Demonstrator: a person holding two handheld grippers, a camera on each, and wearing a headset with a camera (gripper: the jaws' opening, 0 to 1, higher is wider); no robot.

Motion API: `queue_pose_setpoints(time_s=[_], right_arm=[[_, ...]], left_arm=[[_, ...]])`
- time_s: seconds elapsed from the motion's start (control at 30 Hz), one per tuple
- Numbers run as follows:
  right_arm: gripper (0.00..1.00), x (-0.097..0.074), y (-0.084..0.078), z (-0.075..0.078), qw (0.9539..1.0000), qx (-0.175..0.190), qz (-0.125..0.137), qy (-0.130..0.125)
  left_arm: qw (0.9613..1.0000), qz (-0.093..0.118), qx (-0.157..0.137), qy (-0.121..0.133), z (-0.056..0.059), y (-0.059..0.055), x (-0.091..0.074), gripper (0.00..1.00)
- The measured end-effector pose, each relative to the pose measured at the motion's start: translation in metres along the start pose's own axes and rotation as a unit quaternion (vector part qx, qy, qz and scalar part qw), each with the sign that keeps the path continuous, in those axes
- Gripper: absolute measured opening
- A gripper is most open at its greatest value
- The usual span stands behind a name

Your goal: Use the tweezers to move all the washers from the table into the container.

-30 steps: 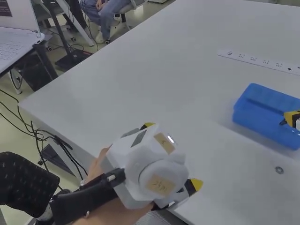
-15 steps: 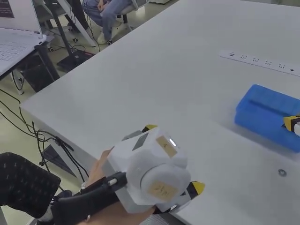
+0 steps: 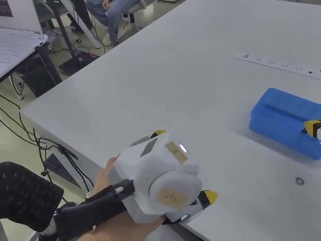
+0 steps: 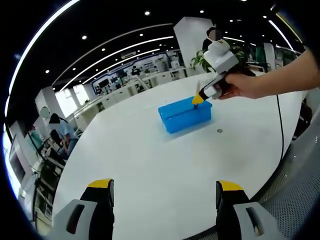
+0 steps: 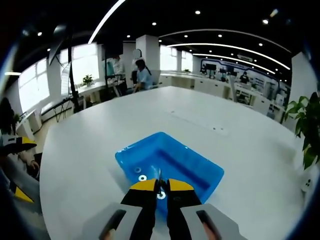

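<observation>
A blue container (image 3: 283, 118) sits on the white table (image 3: 190, 85), towards its right side. My right gripper (image 5: 159, 185) is shut on thin tweezers (image 5: 159, 175) whose tips point down into the container (image 5: 185, 162). Several washers (image 5: 142, 177) lie inside it. One washer (image 3: 299, 181) rests on the table in front of the container, also seen in the left gripper view as the washer (image 4: 219, 131). My left gripper (image 3: 183, 164) hovers near the table's front edge, open and holding nothing (image 4: 164, 185). From there the right gripper (image 4: 198, 99) shows over the container (image 4: 185, 115).
A white power strip (image 3: 278, 65) lies behind the container. The table's left edge (image 3: 60, 135) drops to a floor with cables. A laptop (image 3: 17, 40) sits on a neighbouring desk, and a seated person (image 3: 113, 12) is farther back.
</observation>
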State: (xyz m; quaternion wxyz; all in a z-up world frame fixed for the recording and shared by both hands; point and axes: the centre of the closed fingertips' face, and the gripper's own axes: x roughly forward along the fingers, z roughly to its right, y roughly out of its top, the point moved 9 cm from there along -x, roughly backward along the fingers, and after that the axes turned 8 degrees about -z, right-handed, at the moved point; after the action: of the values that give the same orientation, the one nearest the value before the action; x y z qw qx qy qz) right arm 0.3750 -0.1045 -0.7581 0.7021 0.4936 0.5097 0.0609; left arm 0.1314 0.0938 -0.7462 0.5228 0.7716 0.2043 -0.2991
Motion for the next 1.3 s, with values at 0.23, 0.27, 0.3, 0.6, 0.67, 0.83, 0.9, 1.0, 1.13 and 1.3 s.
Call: queue_pose_setpoints(time_s=[0.23, 0.27, 0.3, 0.6, 0.67, 0.83, 0.9, 1.0, 1.13, 1.3], right_arm=[[0.03, -0.028, 0.008, -0.005, 0.9994, -0.003, 0.033, 0.007], [0.03, -0.032, 0.007, -0.006, 0.9993, 0.000, 0.036, 0.009], [0.03, -0.038, 0.007, -0.008, 0.9991, 0.004, 0.041, 0.013], [0.02, -0.055, -0.011, -0.020, 0.9992, -0.006, 0.032, 0.024], [0.02, -0.056, -0.015, -0.023, 0.9993, -0.004, 0.026, 0.026], [0.03, -0.058, -0.024, -0.027, 0.9994, 0.001, 0.011, 0.033], [0.03, -0.058, -0.027, -0.029, 0.9994, 0.000, 0.006, 0.035], [0.03, -0.056, -0.032, -0.033, 0.9992, -0.006, -0.009, 0.038], [0.03, -0.055, -0.037, -0.033, 0.9988, -0.007, -0.020, 0.044], [0.03, -0.055, -0.043, -0.036, 0.9984, 0.002, -0.032, 0.047]], left_arm=[[1.0000, 0.001, 0.001, 0.000, 0.000, 0.000, 0.000, 0.86], [1.0000, 0.000, 0.001, 0.000, 0.000, 0.000, 0.000, 0.86], [1.0000, 0.000, 0.000, 0.001, 0.000, 0.000, 0.000, 0.86], [1.0000, -0.001, 0.002, -0.001, 0.001, 0.000, 0.000, 0.86], [1.0000, -0.001, 0.001, 0.000, 0.001, 0.000, 0.000, 0.85], [1.0000, -0.001, 0.001, 0.000, 0.001, 0.000, 0.000, 0.85], [1.0000, -0.002, 0.001, 0.001, 0.001, 0.000, 0.000, 0.85], [1.0000, -0.002, 0.002, 0.001, 0.001, 0.000, 0.000, 0.85], [1.0000, -0.002, 0.003, 0.000, 0.001, 0.000, 0.000, 0.85], [1.0000, -0.002, 0.001, 0.002, 0.000, 0.000, 0.000, 0.85]])
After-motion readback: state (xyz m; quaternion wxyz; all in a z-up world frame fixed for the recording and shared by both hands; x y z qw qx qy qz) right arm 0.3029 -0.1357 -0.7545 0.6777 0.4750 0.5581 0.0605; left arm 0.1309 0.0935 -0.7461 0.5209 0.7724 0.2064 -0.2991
